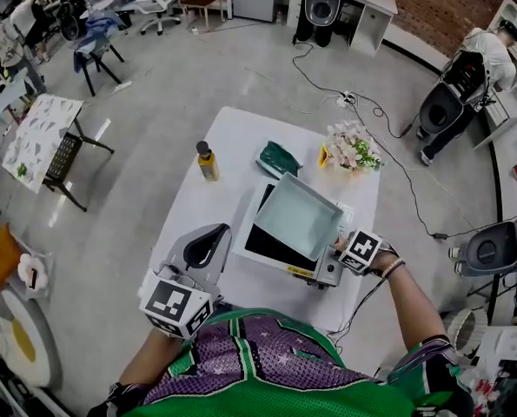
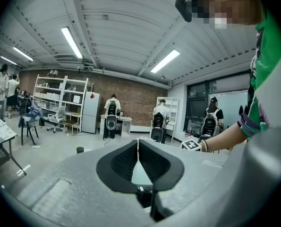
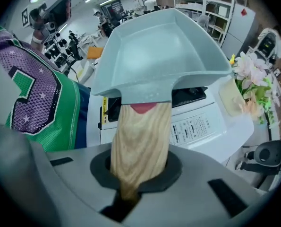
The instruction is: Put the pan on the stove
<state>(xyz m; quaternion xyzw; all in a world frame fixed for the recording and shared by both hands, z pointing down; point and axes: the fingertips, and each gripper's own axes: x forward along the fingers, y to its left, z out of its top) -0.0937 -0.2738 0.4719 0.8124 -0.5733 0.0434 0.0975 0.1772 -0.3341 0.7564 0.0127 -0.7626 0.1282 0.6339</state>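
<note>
One pan (image 1: 297, 215), centre frame, over one stove (image 1: 275, 252), handle (image 3: 140, 136) clamped in right hand-held gripper (image 3: 139, 174); left hand-held gripper (image 1: 206, 248), lower left, closed, empty. Upper tabletop (image 1: 232, 142): one bottle (image 1: 207, 161), cloth (image 1: 280, 159), bouquet (image 1: 352, 146)

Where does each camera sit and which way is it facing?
Head view: on the person's head, steeply down at table, stove, pan; left gripper, right gripper, jersey show.
Left gripper view: on left gripper, level toward brick wall; shut fingers, right forearm show.
Right gripper view: on right gripper, down the pan's handle toward stove; jersey shows.
Head and right gripper views share pan and stove.
</note>
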